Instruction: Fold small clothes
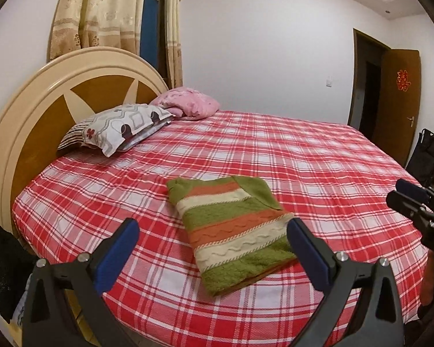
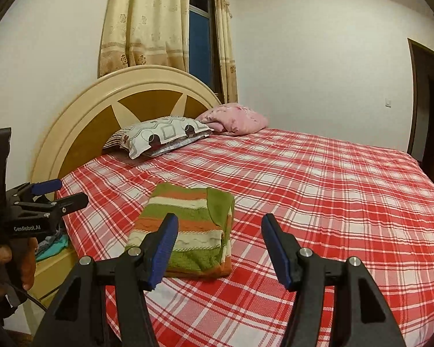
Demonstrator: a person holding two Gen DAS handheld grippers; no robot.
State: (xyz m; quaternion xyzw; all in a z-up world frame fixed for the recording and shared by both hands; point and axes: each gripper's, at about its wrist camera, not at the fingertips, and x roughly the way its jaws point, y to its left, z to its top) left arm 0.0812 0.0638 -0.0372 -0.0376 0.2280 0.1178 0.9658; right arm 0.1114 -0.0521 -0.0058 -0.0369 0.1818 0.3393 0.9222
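A small knit sweater (image 1: 234, 231) with green, orange and cream stripes lies folded into a neat rectangle near the front of the bed (image 1: 303, 159). My left gripper (image 1: 212, 225) hovers over it, open, with nothing between its blue pads. In the right wrist view the sweater (image 2: 193, 219) lies a little left of centre. My right gripper (image 2: 220, 218) is held above its right edge, open and empty. Each gripper also shows from the other side: the right gripper (image 1: 396, 192) at the far right, the left gripper (image 2: 72, 191) at the far left, held by a hand (image 2: 26, 263).
The bed has a red plaid sheet (image 2: 318, 188) and a round headboard (image 1: 58, 101). A patterned pillow (image 1: 121, 130) and a pink quilt (image 1: 188, 102) lie at its head. A nightstand with teal cloth (image 2: 52, 245) stands left; a brown door (image 1: 399, 101) and black bag (image 1: 428, 153) right.
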